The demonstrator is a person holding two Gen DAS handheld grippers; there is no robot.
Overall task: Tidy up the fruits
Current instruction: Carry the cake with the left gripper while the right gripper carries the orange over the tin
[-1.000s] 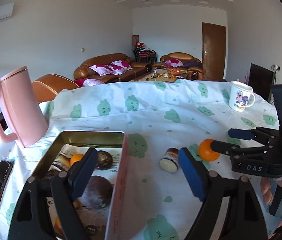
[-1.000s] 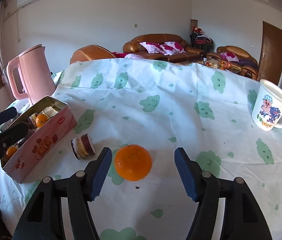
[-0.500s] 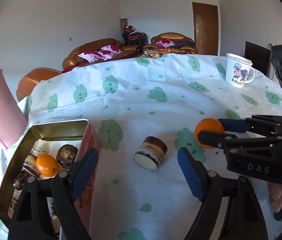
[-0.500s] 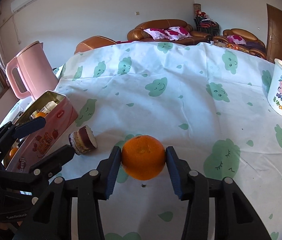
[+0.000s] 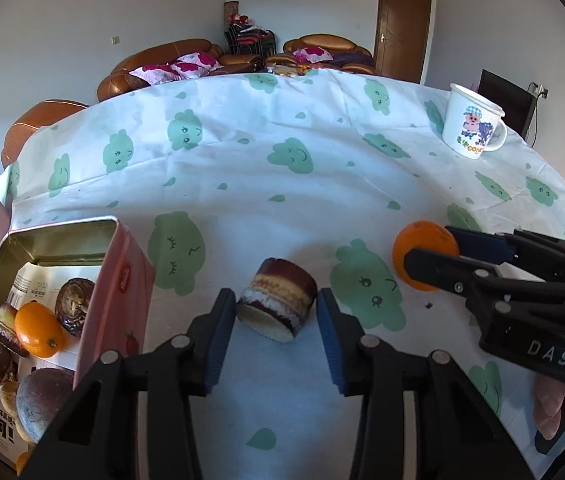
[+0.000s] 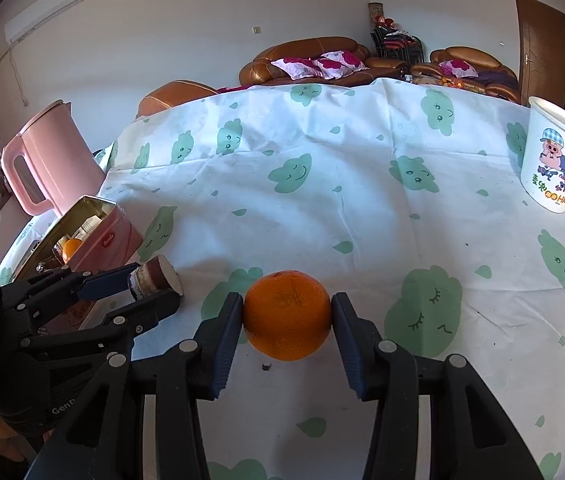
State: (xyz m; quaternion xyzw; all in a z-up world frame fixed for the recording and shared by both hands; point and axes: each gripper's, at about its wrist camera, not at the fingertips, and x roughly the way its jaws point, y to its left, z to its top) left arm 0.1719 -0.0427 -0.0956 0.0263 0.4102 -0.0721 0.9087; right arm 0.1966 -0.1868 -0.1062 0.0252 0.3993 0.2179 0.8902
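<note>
in the last second the right gripper (image 6: 286, 322) went from standing wide around the orange (image 6: 286, 316) to clamping it, and the left gripper (image 5: 276, 312) swung away from the pink tin (image 5: 118, 276) and came down around the layered cake piece (image 5: 278, 304). that suggests both loose items are about to be picked up at once, probably for the tin, which already holds another orange (image 5: 36, 330) and some dark round pieces.

the right gripper's blue pads press both sides of the orange, so it is gripping the fruit; whether the fruit is lifted off the worktop (image 6: 362, 220) or resting on it, i cannot tell. the left gripper is narrowed around the cake piece, the left pad touching or nearly touching it, the right pad just beside it; a firm grip is not certain.

the held orange is near the front, right of the cake piece; the tin lies at the left, in front of the pink kettle (image 6: 50, 160). a cartoon mug (image 6: 558, 160) stands far right.
</note>
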